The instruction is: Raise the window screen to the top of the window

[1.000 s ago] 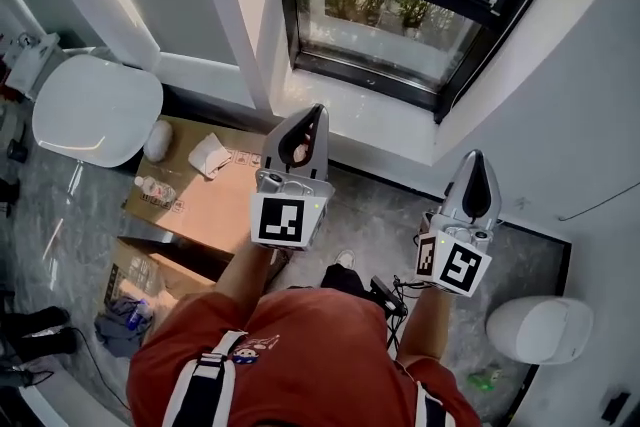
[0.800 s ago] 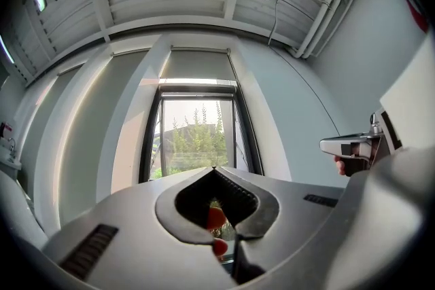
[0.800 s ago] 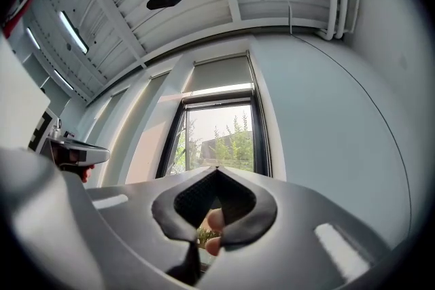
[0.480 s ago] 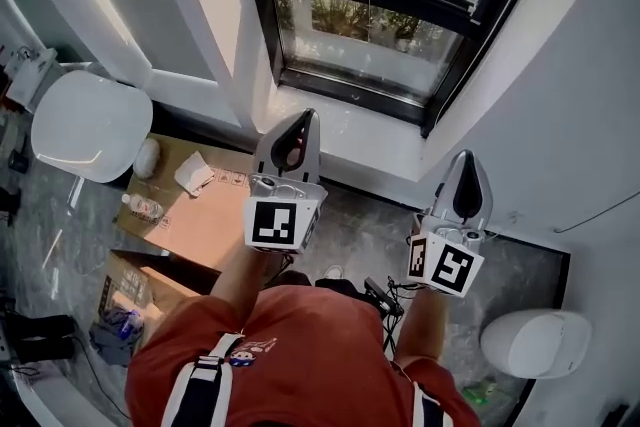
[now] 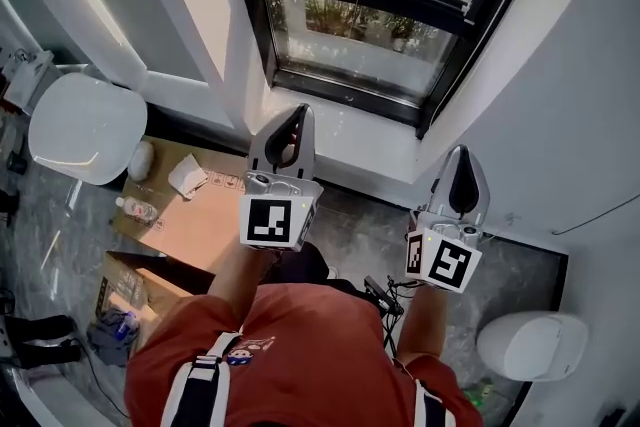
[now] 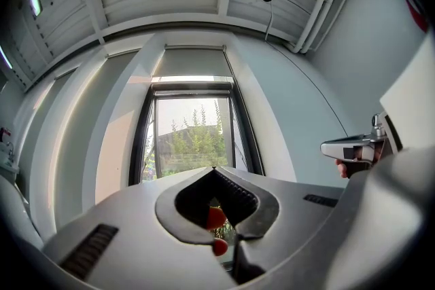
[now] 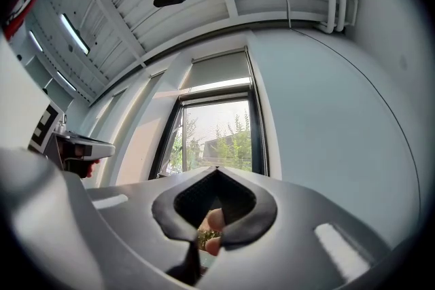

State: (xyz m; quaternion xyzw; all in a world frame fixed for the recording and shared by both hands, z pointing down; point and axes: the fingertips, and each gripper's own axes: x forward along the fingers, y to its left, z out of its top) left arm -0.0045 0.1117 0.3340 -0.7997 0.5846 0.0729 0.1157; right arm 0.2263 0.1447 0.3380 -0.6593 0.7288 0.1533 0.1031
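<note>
Left gripper (image 5: 298,115): you hold it out toward the window (image 5: 365,25), tipped slightly upward, jaws closed together and empty.
Right gripper (image 5: 460,155): beside it on its right, same upward tilt, jaws pressed together, empty.
Window screen (image 6: 192,63): grey panel across the window's top, ahead of and above both grippers.
Ahead: white sill (image 5: 350,130) just beyond the tips.
Below left gripper: cardboard box (image 5: 200,210).
</note>
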